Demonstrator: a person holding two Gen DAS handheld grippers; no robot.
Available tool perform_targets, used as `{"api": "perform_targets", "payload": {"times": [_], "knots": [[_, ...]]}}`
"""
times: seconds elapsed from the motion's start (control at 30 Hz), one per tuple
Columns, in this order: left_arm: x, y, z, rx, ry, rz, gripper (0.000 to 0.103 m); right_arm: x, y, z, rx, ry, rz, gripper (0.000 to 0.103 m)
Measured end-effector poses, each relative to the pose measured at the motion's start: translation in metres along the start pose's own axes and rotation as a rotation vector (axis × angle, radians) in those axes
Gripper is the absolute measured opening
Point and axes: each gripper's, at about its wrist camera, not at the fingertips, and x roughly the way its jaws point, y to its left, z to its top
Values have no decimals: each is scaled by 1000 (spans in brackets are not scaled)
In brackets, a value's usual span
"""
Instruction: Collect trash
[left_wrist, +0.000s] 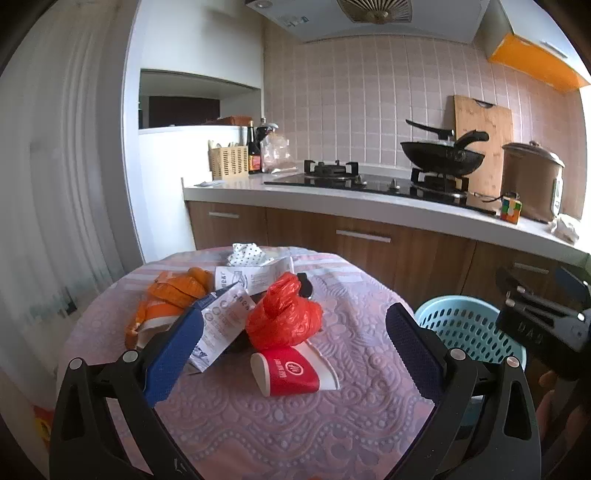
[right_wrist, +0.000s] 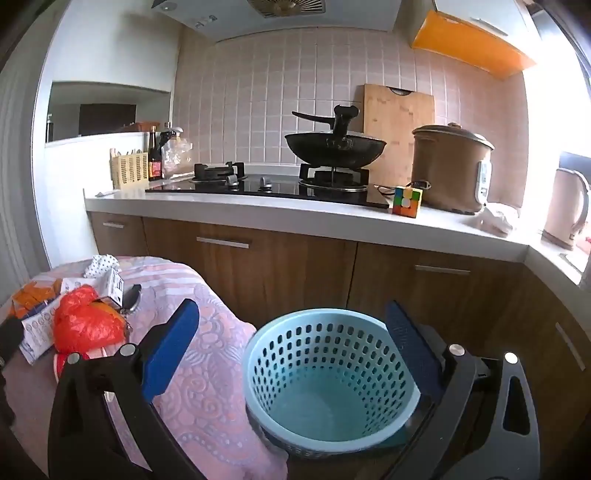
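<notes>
Trash lies on a round table with a pink patterned cloth (left_wrist: 280, 417): a red paper cup (left_wrist: 286, 373) on its side, a crumpled red plastic bag (left_wrist: 282, 314), white printed packaging (left_wrist: 225, 321), an orange wrapper (left_wrist: 173, 299) and a dotted crumpled paper (left_wrist: 245, 254). My left gripper (left_wrist: 291, 345) hovers open over the cup with nothing between its fingers. A light blue perforated basket (right_wrist: 328, 380) stands beside the table, with nothing in it. My right gripper (right_wrist: 295, 343) is open above the basket, also seen at the right edge of the left wrist view (left_wrist: 543, 314).
Behind runs a kitchen counter (right_wrist: 295, 214) with a gas hob, a black wok (right_wrist: 334, 147), a brown cooker pot (right_wrist: 448, 166), a colour cube (right_wrist: 406, 201), a cutting board, bottles and a utensil holder. Wooden cabinet doors (right_wrist: 258, 273) stand close behind the table and basket.
</notes>
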Motion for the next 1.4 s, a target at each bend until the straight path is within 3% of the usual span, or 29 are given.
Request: {"api": "perform_targets", "payload": {"times": [0.43,0.63,0.83,1.4], "knots": [[-13,-9,1,-4,-19,3,96,-11,-17,6,44,-29,8,95],[-9,-10,2,-38,21,-27,96,-8,-26,7,66,-36,22,95],[-13,-18,8,-3,-15,6,96,-1,-31,14,84,-46,20,95],[19,-15,18,0,-18,-38,96,21,-17,13,32,-49,-38,95]]}}
